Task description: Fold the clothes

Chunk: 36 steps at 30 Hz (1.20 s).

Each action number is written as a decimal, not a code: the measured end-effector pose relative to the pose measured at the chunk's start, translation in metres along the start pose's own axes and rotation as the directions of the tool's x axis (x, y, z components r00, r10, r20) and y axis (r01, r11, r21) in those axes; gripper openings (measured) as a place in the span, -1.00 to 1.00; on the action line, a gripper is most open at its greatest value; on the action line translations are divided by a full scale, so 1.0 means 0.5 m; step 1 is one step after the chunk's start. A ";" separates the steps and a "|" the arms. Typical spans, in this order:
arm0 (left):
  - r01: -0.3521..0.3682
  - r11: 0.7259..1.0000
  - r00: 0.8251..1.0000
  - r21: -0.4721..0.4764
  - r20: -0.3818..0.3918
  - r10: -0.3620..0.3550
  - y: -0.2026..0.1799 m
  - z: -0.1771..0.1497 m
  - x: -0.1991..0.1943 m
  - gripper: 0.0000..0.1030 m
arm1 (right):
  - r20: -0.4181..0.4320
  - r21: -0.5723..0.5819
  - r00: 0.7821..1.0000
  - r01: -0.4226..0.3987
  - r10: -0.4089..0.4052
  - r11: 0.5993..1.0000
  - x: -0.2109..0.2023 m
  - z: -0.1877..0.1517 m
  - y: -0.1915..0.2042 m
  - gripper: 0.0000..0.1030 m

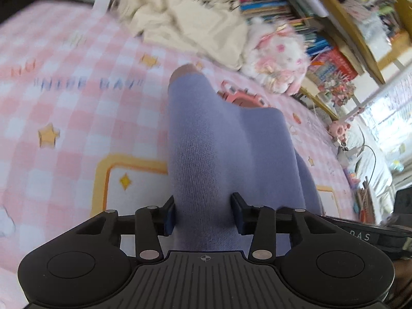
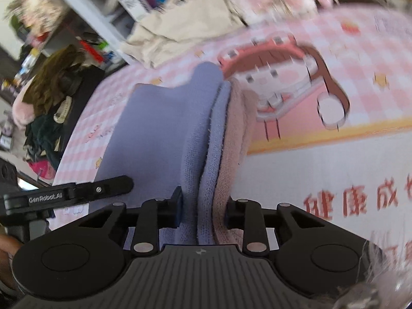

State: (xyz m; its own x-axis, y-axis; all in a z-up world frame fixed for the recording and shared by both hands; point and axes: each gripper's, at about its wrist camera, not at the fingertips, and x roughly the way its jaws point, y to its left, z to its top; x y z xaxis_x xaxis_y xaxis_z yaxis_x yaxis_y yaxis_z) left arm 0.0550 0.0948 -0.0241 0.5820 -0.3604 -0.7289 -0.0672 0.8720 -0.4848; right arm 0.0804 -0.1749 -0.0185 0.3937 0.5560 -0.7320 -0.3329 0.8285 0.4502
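Left wrist view: left gripper (image 1: 203, 212) has its jaws clamped on the purple garment (image 1: 213, 139), whose length runs straight ahead above the bed (image 1: 64, 108). Right gripper (image 2: 203, 209) likewise pinches stacked purple and pink layers, alongside.

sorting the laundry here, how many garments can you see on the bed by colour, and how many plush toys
Lavender garment, pinched in both the left gripper and the right gripper: 1
Cream garment, crumpled at the far edge: 1
White-and-pink plush toy: 1
Total: 3
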 end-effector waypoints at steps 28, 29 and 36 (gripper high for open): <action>0.010 0.997 1.000 -0.074 0.012 -0.009 0.077 0.210 0.128 -0.19 | 0.028 0.010 0.999 0.021 -0.021 1.000 0.151 0.222 -0.011 -0.48; 0.007 0.997 1.000 -0.081 0.007 -0.006 0.082 0.216 0.135 -0.19 | 0.023 0.017 0.999 0.023 -0.024 1.000 0.160 0.228 -0.012 -0.48; -0.008 0.995 1.000 -0.101 0.005 0.008 0.104 0.270 0.169 -0.19 | 0.027 0.075 0.999 0.035 -0.037 0.997 0.211 0.272 -0.021 -0.48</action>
State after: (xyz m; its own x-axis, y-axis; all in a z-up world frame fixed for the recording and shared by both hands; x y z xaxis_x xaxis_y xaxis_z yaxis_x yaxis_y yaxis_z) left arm 0.2101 0.1543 -0.0453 0.5851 -0.3515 -0.7308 -0.1533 0.8370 -0.5253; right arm 0.2420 -0.1159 -0.0311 0.4291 0.5268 -0.7338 -0.2540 0.8499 0.4616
